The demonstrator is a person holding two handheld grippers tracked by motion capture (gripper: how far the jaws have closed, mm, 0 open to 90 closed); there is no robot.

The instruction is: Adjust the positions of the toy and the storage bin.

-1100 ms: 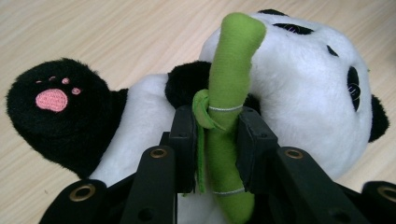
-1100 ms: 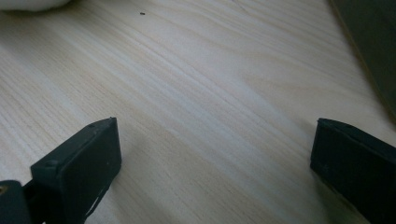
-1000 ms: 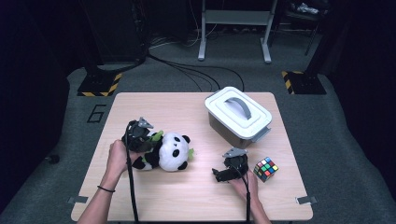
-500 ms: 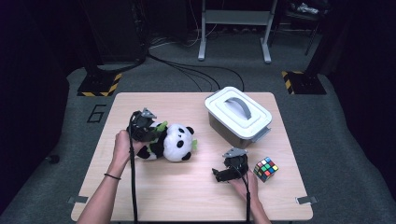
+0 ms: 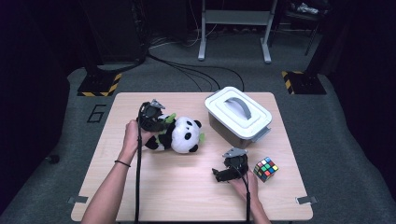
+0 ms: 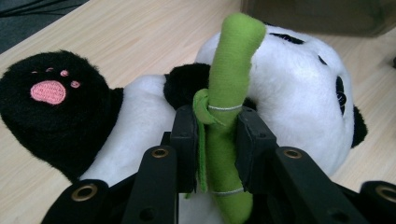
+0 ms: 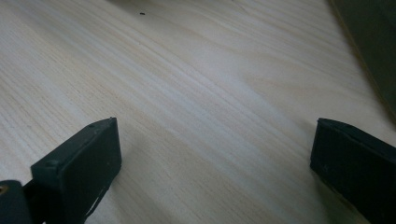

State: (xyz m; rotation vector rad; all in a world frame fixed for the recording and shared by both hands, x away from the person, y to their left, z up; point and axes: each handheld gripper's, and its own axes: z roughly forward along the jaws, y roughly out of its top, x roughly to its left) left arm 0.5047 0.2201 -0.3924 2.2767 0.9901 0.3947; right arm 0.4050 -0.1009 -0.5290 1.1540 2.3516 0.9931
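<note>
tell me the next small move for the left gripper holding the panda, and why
Probably keep carrying the panda toward the white box. The left gripper is shut on its green bamboo stalk, but the box's lid is on, so the open right gripper may need to lift it.

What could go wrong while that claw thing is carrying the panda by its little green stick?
The left gripper has its jaws shut only on the panda's green bamboo stalk, so the soft stalk might slip or strain under the panda toy. The lidded white box stands close beside the panda, so a swing could bump it. The right gripper rests open by the colour cube.
</note>
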